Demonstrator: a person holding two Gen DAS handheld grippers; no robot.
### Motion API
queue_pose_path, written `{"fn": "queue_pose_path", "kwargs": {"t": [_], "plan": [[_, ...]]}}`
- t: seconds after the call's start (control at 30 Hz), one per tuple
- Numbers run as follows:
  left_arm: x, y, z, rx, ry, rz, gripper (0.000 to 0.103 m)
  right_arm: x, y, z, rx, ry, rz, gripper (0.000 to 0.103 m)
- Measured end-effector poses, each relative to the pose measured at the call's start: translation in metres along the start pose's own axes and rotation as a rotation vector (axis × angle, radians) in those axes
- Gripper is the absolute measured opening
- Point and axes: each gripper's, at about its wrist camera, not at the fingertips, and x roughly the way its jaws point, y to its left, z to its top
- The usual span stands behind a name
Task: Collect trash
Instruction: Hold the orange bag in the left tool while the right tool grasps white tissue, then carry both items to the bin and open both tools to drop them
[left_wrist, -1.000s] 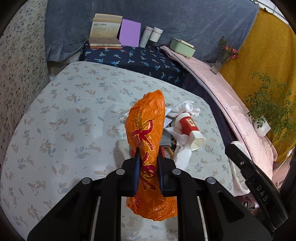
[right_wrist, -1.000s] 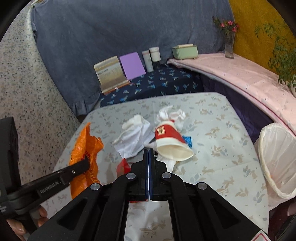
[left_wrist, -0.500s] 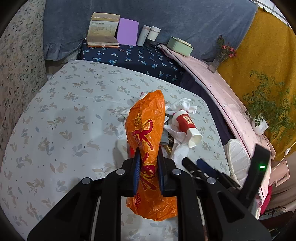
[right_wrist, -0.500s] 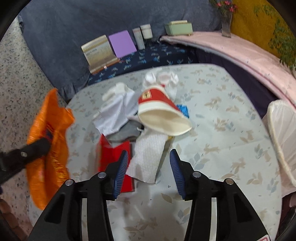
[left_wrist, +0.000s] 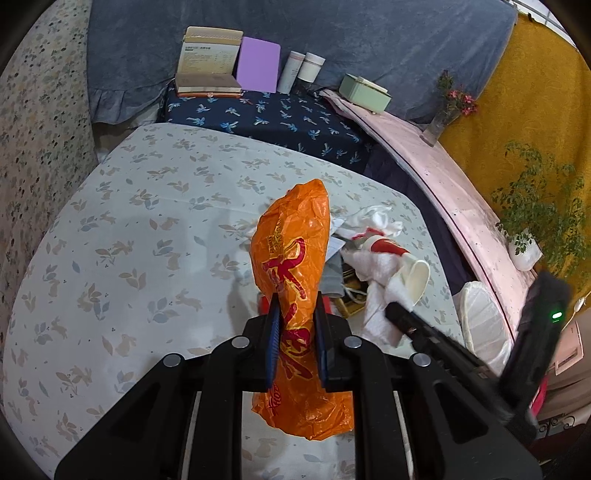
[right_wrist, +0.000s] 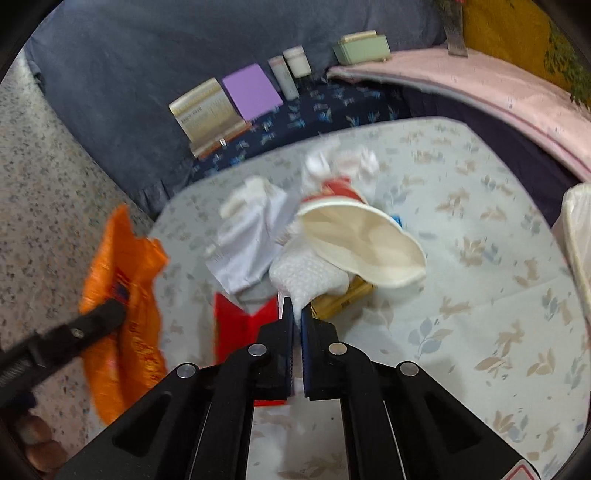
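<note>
My left gripper (left_wrist: 295, 312) is shut on a crumpled orange plastic bag (left_wrist: 291, 240), held upright above the floral tablecloth (left_wrist: 129, 240). The bag (right_wrist: 122, 295) also hangs at the left of the right wrist view, with the left gripper (right_wrist: 110, 314) on it. A trash pile lies mid-table: a red-and-white paper cup (right_wrist: 362, 240) on its side, white tissues, a red wrapper (right_wrist: 236, 325). My right gripper (right_wrist: 296, 310) is shut on the near edge of a white paper towel (right_wrist: 306, 280) just under the cup's mouth. In the left wrist view the right gripper (left_wrist: 395, 312) touches that towel (left_wrist: 380, 314).
A bin with a white liner (left_wrist: 480, 317) stands by the table's right edge. On a dark blue shelf behind the table are books (left_wrist: 207, 66), a purple card, two tubes and a green box (left_wrist: 364, 92). A pink ledge with a potted plant (left_wrist: 524, 236) runs along the right.
My right gripper opened, dropped onto the trash pile and closed on the white paper towel. The left gripper kept still with the orange bag.
</note>
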Motion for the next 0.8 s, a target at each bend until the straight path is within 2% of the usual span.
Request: {"fn": "queue_pose_path", "kwargs": {"t": [0.33,0.57,0.8], "plan": [[-0.02,-0.053,-0.002,0.08,-0.04,-0.054,0.016,-0.098,0.005,0.035,-0.03,-0.201,0.042,0.004],[-0.028,-0.105,-0.006,0.163,-0.054,-0.116,0.016,-0.153,-0.023,0.042,-0.014,-0.308,-0.006,0.004],[-0.017,-0.165,-0.014,0.239,-0.004,-0.234,0.016,-0.192,-0.074,0.041,0.044,-0.374,-0.106,0.004]]}}
